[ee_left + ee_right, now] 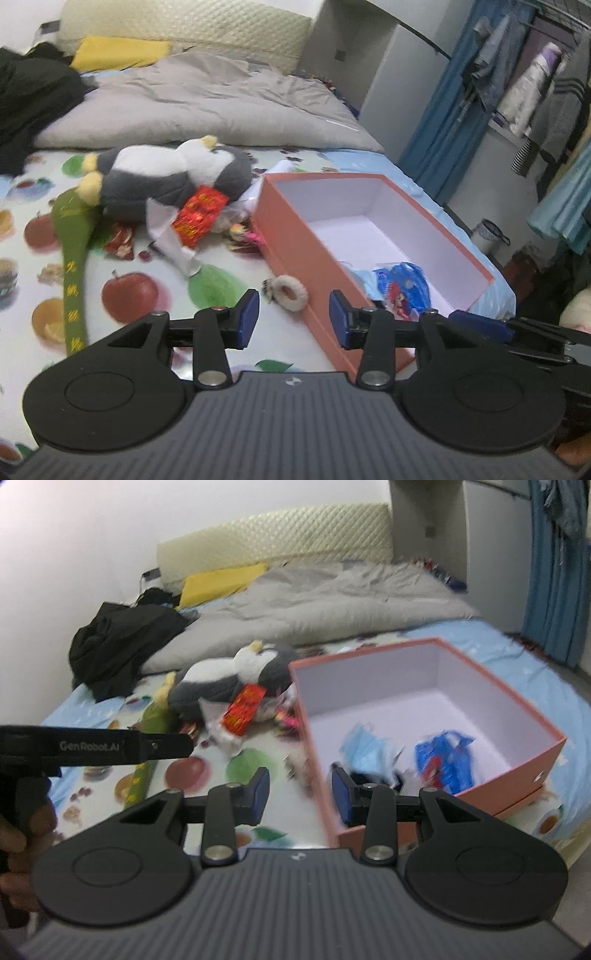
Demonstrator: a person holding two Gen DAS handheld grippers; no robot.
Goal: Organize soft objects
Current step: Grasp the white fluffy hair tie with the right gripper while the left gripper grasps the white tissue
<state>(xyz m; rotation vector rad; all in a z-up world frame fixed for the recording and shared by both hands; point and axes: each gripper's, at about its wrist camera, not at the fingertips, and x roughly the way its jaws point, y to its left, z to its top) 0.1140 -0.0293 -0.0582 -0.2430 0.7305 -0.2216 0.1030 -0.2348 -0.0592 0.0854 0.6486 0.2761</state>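
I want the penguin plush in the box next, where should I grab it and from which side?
Probably the penguin plush's grey back, coming from above. It lies on its side, so the rounded body faces up, soft enough to pinch. Its near side is crowded by the red packet and white paper.

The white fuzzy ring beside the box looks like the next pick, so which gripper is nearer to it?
Left. The white fuzzy ring lies just ahead of the open left gripper, outside the box wall. The right gripper hangs over the box's near corner, empty.
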